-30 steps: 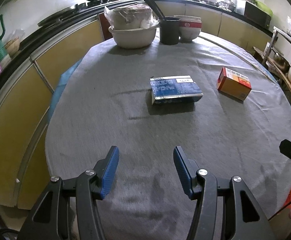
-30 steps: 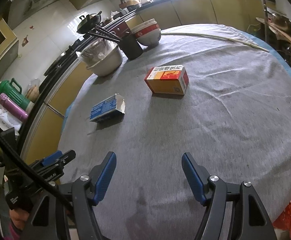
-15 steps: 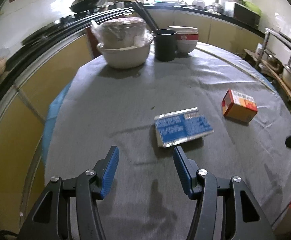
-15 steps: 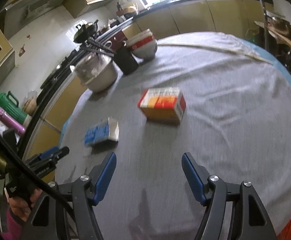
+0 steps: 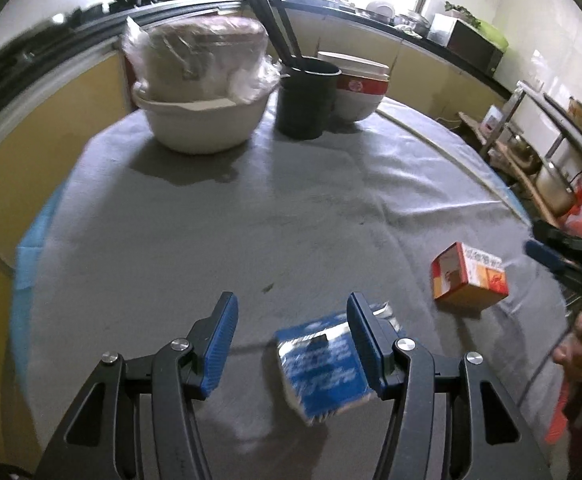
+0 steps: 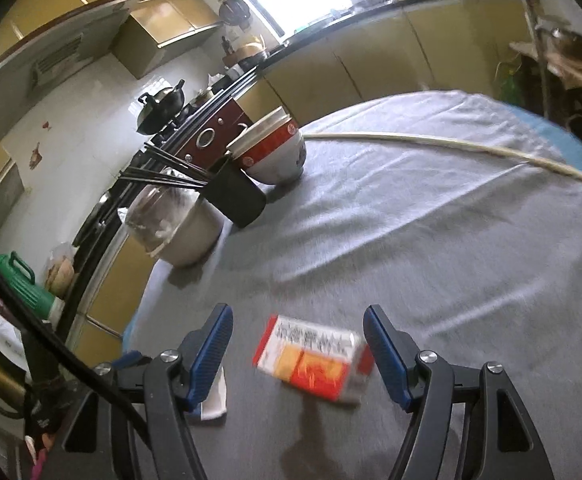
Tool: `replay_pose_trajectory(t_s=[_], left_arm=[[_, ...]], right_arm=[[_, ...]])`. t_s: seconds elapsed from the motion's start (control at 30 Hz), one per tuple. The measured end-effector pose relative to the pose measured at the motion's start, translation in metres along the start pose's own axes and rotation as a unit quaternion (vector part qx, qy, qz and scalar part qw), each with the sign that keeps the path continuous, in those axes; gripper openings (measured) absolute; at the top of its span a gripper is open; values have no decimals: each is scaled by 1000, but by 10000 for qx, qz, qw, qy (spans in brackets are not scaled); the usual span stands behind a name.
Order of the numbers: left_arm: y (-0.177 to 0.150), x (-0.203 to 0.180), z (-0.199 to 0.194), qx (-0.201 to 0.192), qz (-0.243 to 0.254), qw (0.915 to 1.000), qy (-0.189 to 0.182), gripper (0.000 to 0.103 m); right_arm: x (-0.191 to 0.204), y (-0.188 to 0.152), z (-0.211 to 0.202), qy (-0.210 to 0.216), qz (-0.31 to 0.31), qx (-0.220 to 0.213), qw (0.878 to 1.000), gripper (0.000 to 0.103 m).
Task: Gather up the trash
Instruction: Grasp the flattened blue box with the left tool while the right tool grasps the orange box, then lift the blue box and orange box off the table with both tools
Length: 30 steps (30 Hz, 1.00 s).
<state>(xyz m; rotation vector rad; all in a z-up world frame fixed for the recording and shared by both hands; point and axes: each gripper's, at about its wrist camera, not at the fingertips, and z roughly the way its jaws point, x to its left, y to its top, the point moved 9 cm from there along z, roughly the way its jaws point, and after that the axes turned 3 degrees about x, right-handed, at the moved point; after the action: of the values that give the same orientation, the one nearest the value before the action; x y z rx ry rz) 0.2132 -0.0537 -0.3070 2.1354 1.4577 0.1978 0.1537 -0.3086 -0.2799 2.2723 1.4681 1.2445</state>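
**Both grippers hovering over their boxes**

The grey-clothed tabletop (image 5: 311, 208) is lying mostly bare through its middle and right, its round edge curving off on the left above yellow cabinets. A wrapped bowl (image 5: 203, 120), a black cup (image 5: 305, 98) and a red-banded bowl (image 5: 357, 92) are crowding the far edge. The left gripper (image 5: 291, 334) is holding its fingers moderately apart; the blue box (image 5: 323, 368) is lying between them, against the right finger, not clamped. The right gripper (image 6: 297, 344) is spreading its fingers wide on either side of the red-and-orange box (image 6: 311, 362), apparently clear of it
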Motion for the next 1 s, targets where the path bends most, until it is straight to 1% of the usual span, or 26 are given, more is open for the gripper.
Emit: replay_pose_trajectory(t_s=[0.07,0.13,0.17,0.2,0.27,0.33,0.5,0.63,0.7,0.77,0.8,0.87,0.93,0.97,1.0], left_arm=[[1,-2,11,106,-33,9997,-230,57],[-3,-6,18,265,-11,9985,-478,57],[-8,-9,23,396,-13,9970,-664,57],[-11,-10,25,450,-28,9963,-726,57],[-20,-13,27,585,-11,9943,-894,57],[-28,-15,24,648,19,9928,-1012,57],[-51,-23,10,790,144,9915,-1023,58],[-65,-33,-11,687,340,9916,-1040,63],[-65,-38,-19,608,393,9915,-1078,66],[-61,-41,-22,530,339,9924,-1053,71],[-59,-42,-22,503,310,9932,-1007,71],[-55,-46,-18,477,300,9943,-901,71],[-53,-51,-12,506,398,9949,-775,71],[-54,-53,-9,524,474,9951,-693,71],[-54,-54,-6,539,528,9952,-618,71]], right_arm=[[-3,2,16,60,47,172,9998,72],[-8,-2,36,33,18,499,9987,72],[-10,-5,40,16,10,590,9983,72],[-10,-9,46,17,-12,730,9973,72],[-7,-16,47,112,-98,862,9962,72],[2,-26,43,170,-347,1024,9940,72],[15,-50,34,63,-751,1318,9884,72],[25,-64,26,-94,-1141,1282,9851,72],[27,-68,28,-275,-1325,1289,9824,72],[26,-70,34,-544,-1424,1294,9798,72],[24,-70,38,-693,-1415,1274,9793,72],[22,-69,40,-760,-1385,1224,9798,72],[22,-70,40,-862,-1433,1169,9790,68],[22,-71,41,-974,-1555,1139,9764,57],[24,-71,41,-1041,-1679,1107,9740,57]])
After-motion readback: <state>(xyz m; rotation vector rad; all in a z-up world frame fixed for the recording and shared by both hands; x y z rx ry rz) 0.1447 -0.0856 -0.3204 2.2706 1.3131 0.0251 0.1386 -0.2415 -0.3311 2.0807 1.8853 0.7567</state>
